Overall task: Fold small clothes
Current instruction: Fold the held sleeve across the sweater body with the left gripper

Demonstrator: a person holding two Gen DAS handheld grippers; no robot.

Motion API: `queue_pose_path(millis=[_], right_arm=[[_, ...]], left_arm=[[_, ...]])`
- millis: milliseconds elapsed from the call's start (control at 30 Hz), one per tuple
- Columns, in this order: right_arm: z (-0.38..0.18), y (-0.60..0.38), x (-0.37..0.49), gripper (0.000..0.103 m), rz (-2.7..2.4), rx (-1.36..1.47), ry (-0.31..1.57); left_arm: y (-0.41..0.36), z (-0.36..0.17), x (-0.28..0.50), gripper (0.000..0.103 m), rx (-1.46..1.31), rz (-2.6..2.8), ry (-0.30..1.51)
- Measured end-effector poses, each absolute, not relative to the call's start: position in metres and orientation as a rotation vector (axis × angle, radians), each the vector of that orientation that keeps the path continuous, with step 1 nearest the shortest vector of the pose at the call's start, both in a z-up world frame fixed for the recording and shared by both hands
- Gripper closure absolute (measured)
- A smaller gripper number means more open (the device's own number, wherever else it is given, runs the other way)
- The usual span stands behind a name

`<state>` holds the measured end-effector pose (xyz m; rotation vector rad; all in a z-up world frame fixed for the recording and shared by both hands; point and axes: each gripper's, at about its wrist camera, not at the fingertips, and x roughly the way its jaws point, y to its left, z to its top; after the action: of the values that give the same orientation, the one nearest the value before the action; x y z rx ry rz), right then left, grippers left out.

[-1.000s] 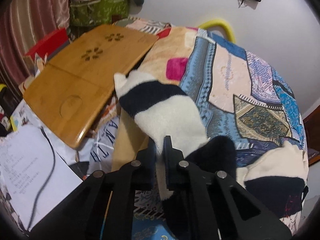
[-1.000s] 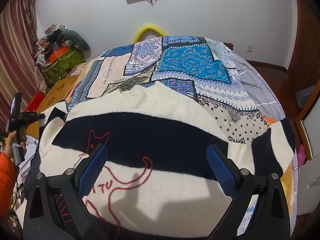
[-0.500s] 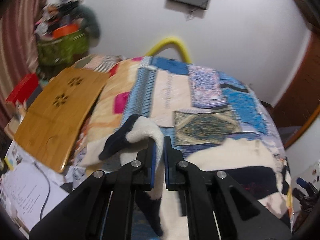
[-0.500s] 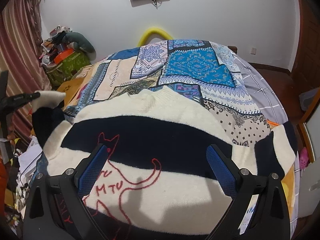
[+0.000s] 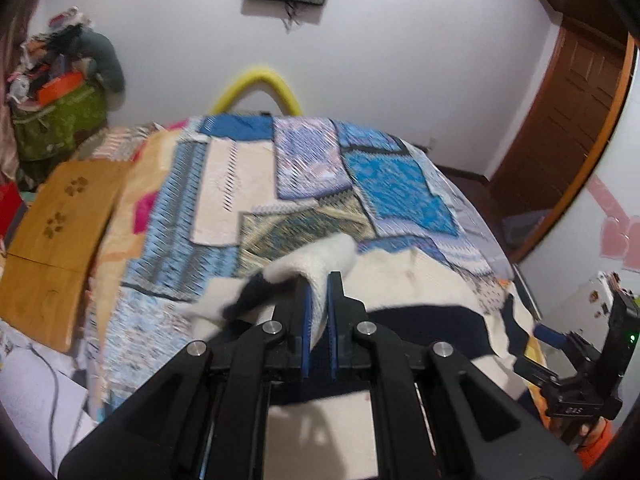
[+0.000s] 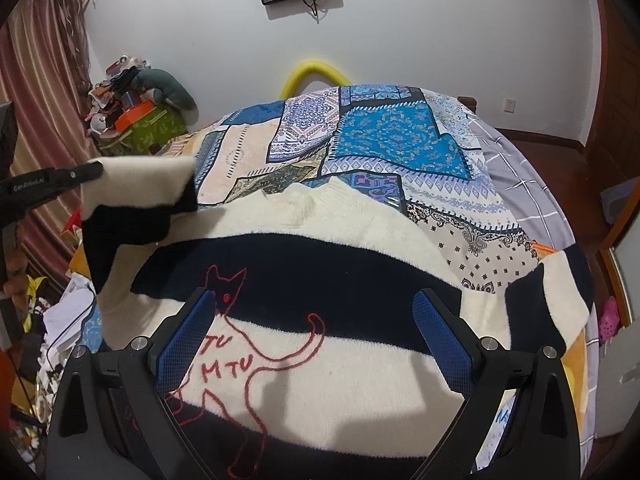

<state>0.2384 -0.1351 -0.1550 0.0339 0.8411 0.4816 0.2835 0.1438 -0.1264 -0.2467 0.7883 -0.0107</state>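
Note:
A small cream and navy striped sweater point(image 6: 320, 280) with a red cat outline lies flat on the patchwork bedspread point(image 6: 400, 140). My left gripper point(image 5: 319, 280) is shut on the sweater's left sleeve point(image 5: 316, 260) and holds it lifted above the sweater body point(image 5: 420, 280). In the right wrist view the lifted sleeve point(image 6: 136, 188) hangs from the left gripper point(image 6: 94, 170) at the left. My right gripper point(image 6: 316, 300) is open and empty, hovering above the sweater's lower half. The right sleeve point(image 6: 560, 304) lies spread to the right.
A wooden lap desk point(image 5: 60, 232) lies at the bed's left edge, with papers point(image 5: 28, 392) below it. A cluttered green box point(image 6: 148, 124) stands at the back left. A yellow foam arc point(image 6: 316, 72) sits at the bed's head. A brown door point(image 5: 568, 112) is to the right.
My left gripper has lifted the left sleeve off the bed's left side and carried it up and right, over the sweater body. The right gripper has stayed open, nearly still.

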Motion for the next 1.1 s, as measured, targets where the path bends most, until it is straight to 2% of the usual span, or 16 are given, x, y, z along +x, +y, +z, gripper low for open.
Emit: queue_pose_path(millis=[333,433,500,567,667,800,867,1100], right_arm=[[-0.158,-0.132,0.235,0.005,0.492,0.025,0.857],[-0.159,-0.131,0.235,0.005,0.494,0.025,0.862],[-0.158,-0.128,0.235,0.005,0.495,0.019,0.865],[-0.157,-0.125,0.235,0.005,0.498,0.01,0.865],[-0.153,-0.12,0.233,0.005,0.507,-0.01,0.855],[-0.147,-0.112,0.232,0.005,0.511,-0.029,0.836],[-0.143,-0.108,0.233,0.005,0.515,-0.033,0.828],[-0.126,-0.077,0.239,0.005,0.563,-0.073,0.811]], left_arm=[[0.081,-0.177,0.283,0.097,-0.108,-0.079,0.92],[0.078,-0.186,0.283,0.094,-0.112,-0.082,0.947],[0.08,-0.189,0.283,0.085,-0.134,-0.081,0.961],[0.087,-0.19,0.282,0.065,-0.157,-0.072,0.963],[0.101,-0.183,0.277,0.05,-0.209,-0.046,0.941],[0.119,-0.173,0.273,0.048,-0.194,-0.022,0.92],[0.129,-0.17,0.27,0.042,-0.169,0.012,0.913],[0.186,-0.177,0.255,0.033,-0.123,0.168,0.906]])
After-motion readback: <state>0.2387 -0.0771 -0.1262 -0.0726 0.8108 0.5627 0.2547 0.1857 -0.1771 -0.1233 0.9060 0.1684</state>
